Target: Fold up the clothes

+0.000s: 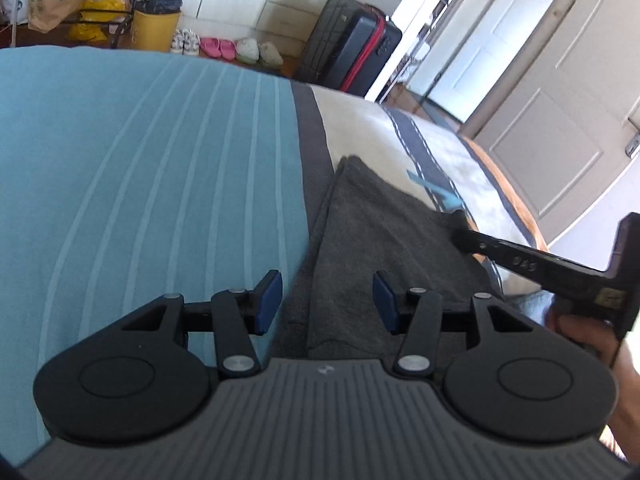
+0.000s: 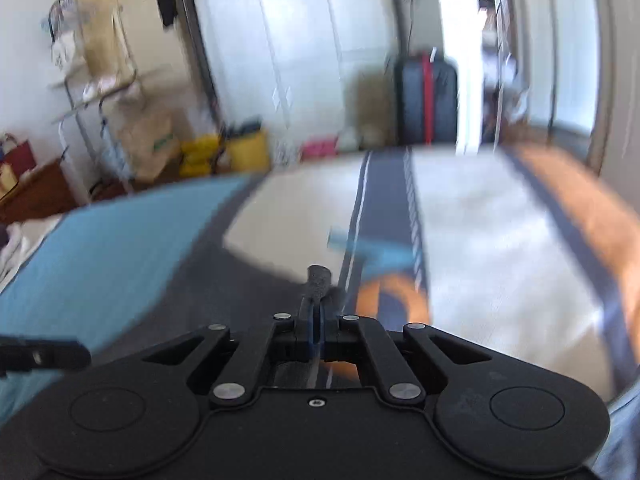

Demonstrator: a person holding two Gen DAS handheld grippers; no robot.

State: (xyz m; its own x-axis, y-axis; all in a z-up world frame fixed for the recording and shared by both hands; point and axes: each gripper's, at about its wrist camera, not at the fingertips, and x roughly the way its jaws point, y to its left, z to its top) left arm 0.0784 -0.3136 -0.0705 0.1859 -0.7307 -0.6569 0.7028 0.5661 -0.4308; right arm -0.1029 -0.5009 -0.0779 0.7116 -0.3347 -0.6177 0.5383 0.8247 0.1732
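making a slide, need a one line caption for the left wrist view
Open left hand-held gripper hovers over dark grey garment on bed while right hand-held gripper pinches its far edge.

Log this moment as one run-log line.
task: fold clothes | left gripper: open over grey garment | right gripper: shut on garment corner | surface: bed

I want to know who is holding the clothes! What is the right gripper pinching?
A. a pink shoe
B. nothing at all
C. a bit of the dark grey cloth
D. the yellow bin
C: the right gripper has its jaws shut on a tuft of the dark grey cloth, which sticks up between them.
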